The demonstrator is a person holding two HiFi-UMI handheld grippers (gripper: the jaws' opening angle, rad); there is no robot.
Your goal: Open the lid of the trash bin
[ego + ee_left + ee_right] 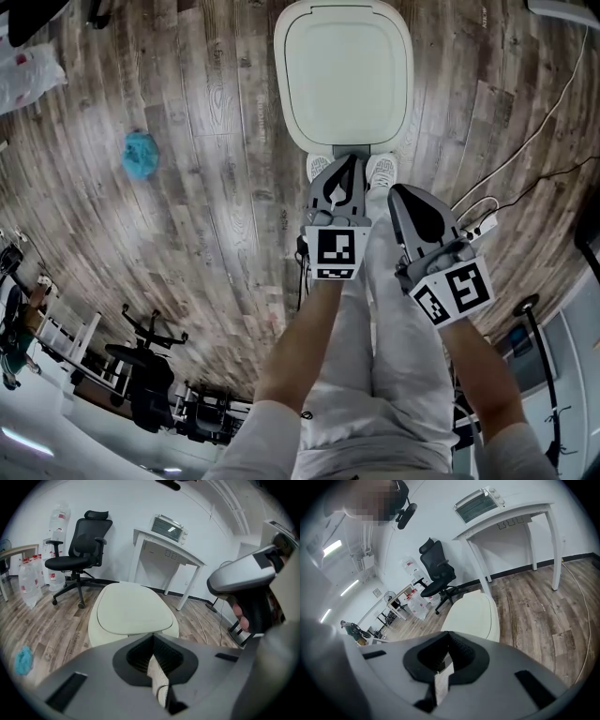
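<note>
Item: trash bin [343,75], cream, standing on the floor [206,206] just ahead of your jaws, lid [131,613] down. The lid looked like light, stiff, smooth plastic, best taken at the rim nearest you. Left gripper [348,161] and right gripper [401,195]: jaws together, holding nothing.

Our head camera looked steeply down at the floor [206,234], the trash bin [344,75] at the top edge. Cameras on the left tongs [152,637] and right tongs [447,634] sat low, close to that bin, facing level; both shared the office chair [86,541] and white table [187,555].
</note>
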